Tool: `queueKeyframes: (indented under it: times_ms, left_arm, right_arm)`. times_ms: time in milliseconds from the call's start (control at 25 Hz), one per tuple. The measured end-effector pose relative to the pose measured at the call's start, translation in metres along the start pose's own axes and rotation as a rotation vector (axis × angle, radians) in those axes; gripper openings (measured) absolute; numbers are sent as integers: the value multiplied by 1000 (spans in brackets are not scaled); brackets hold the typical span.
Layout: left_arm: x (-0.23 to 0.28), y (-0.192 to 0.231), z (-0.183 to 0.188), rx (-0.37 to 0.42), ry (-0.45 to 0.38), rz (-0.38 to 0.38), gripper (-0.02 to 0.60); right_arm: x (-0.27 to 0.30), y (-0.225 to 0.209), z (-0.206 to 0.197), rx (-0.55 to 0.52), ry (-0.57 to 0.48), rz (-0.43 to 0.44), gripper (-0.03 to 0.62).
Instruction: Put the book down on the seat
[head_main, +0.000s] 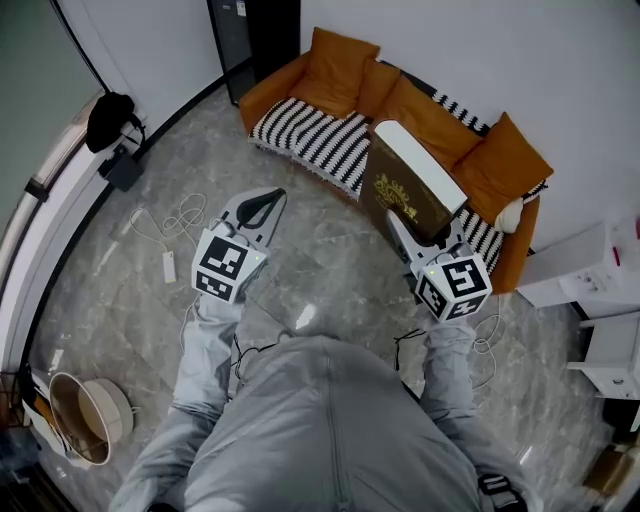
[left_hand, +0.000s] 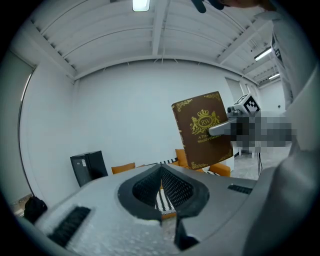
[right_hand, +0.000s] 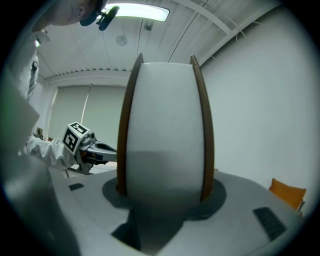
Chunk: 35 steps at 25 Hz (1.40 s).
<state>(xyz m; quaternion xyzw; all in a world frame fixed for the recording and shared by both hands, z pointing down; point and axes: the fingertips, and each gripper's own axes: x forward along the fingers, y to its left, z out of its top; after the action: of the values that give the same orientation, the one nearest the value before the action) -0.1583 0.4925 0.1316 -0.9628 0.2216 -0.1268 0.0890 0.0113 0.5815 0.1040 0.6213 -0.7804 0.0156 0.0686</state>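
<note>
A thick brown book (head_main: 405, 185) with a gold crest on its cover is held upright in the air in front of the sofa. My right gripper (head_main: 422, 232) is shut on its lower edge. In the right gripper view the white page block of the book (right_hand: 165, 130) fills the space between the jaws of the right gripper (right_hand: 162, 195). The left gripper view shows the book (left_hand: 204, 131) with the right gripper (left_hand: 225, 127) on it. My left gripper (head_main: 270, 198) hovers to the left, shut and empty (left_hand: 161, 170). The striped seat (head_main: 310, 135) of the orange sofa lies beyond.
Orange cushions (head_main: 335, 65) line the sofa back and a white pillow (head_main: 510, 215) lies at its right end. White furniture (head_main: 600, 270) stands at the right, a black cabinet (head_main: 255, 40) behind the sofa. Cables and an adapter (head_main: 168, 265) trail on the marble floor; a round basket (head_main: 90, 420) sits lower left.
</note>
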Motion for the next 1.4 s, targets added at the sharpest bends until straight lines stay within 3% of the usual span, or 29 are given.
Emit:
queueKeyframes:
  times_ms: [520, 960, 1400]
  left_arm:
    - [13, -47, -8, -5, 44, 10, 26]
    - [39, -18, -32, -46, 39, 1, 26]
    - [149, 129, -52, -79, 18, -29, 26]
  right_arm:
    - [-27, -23, -18, 57, -7, 50, 235]
    - [2, -30, -33, 85, -3, 56, 235]
    - [145, -88, -15, 70, 23, -5, 235]
